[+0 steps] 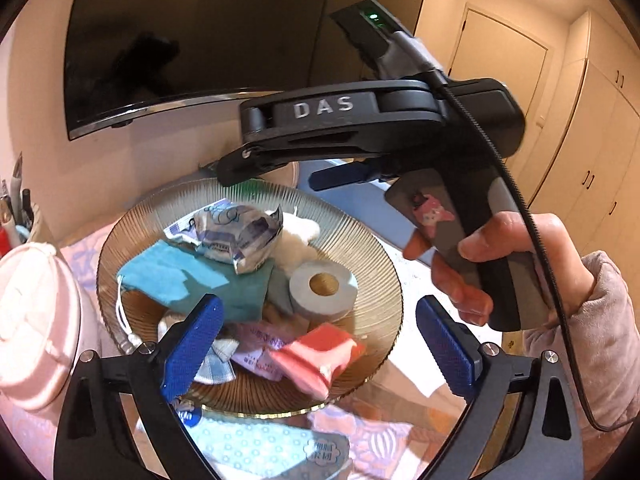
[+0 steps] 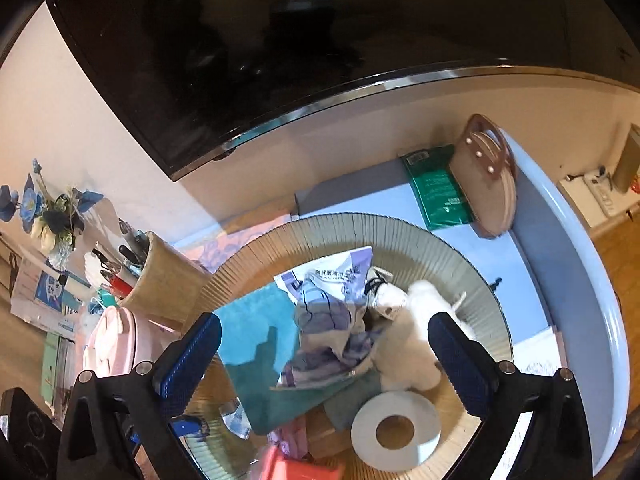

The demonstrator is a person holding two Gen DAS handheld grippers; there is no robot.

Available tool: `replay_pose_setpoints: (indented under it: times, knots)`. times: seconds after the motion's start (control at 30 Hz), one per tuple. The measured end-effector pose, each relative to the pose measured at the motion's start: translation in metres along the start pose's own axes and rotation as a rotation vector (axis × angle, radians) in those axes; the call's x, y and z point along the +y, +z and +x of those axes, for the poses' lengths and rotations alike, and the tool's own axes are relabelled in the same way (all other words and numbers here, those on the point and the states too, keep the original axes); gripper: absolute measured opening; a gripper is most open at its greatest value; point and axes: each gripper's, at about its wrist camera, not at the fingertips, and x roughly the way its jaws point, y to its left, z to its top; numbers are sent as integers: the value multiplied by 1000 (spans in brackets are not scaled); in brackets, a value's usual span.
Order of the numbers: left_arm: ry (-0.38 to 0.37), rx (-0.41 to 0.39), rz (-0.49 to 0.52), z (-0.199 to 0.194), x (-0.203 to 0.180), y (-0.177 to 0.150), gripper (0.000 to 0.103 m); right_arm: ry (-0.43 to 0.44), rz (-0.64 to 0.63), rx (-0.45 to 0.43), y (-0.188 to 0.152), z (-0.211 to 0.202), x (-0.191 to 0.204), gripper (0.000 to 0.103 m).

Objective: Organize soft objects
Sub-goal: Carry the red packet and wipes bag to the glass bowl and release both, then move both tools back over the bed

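A ribbed glass bowl [image 1: 132, 240] [image 2: 360, 224] holds a teal cloth [image 1: 160, 276] [image 2: 248, 328], a crumpled plastic packet [image 1: 236, 236] [image 2: 332, 320], a white plush [image 1: 296, 240] [image 2: 408, 344], a tissue roll [image 1: 304, 296] [image 2: 400, 404], a pink sponge [image 1: 320, 356], a pink packet [image 1: 260, 344] and a face mask [image 1: 218, 364]. My left gripper [image 1: 320, 346] hangs open over the bowl's near side, above the sponge and touching nothing. My right gripper [image 2: 324, 360] is open above the crumpled packet and plush, its pads clear of both. A hand [image 1: 500, 248] holds its handle.
A dark TV screen [image 1: 180, 40] hangs on the wall behind. Left of the bowl stand a pink round container [image 1: 32, 320] [image 2: 116, 344] and a pen holder [image 2: 164, 276]. A brown handbag [image 2: 484, 184] and green packet [image 2: 440, 192] lie behind the bowl. A patterned tissue pack [image 1: 260, 444] lies in front.
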Motion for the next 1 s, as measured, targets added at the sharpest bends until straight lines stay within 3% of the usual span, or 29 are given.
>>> replay_pose_setpoints:
  times: [0.43, 0.6, 0.83, 1.0]
  knots:
    - [28, 38, 40, -25, -12, -20, 97, -75, 7, -28, -46, -40, 25, 103]
    - [84, 39, 50, -51, -3, -35, 97, -118, -35, -51, -71, -59, 55, 103]
    - [223, 21, -6, -101, 39, -58, 97, 3, -64, -77, -98, -77, 116, 103]
    - [321, 16, -80, -131, 87, -78, 97, 117, -85, -57, -106, -63, 169, 103]
